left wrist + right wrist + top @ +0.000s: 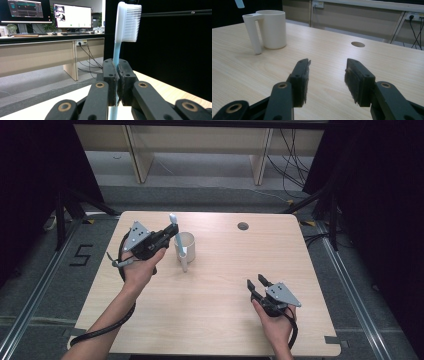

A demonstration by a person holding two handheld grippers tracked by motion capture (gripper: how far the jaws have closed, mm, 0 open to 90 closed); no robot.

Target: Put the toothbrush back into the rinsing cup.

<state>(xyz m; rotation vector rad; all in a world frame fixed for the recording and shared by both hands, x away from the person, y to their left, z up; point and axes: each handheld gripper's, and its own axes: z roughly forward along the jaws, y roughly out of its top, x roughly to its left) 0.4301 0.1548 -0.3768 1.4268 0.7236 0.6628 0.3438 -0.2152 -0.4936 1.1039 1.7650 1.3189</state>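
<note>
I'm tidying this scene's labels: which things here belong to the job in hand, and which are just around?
In the job:
toothbrush, upright, clamped in the left gripper
cream cup, beside it on the table

Just around:
right gripper, open and idle
cable hole in the tabletop

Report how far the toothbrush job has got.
Done: the left gripper is shut on the toothbrush, handle clamped, bristles up. In hand: it holds the brush upright beside the cream cup. Left: the brush is not yet in the cup. The right gripper rests open on the table, holding nothing.
</note>
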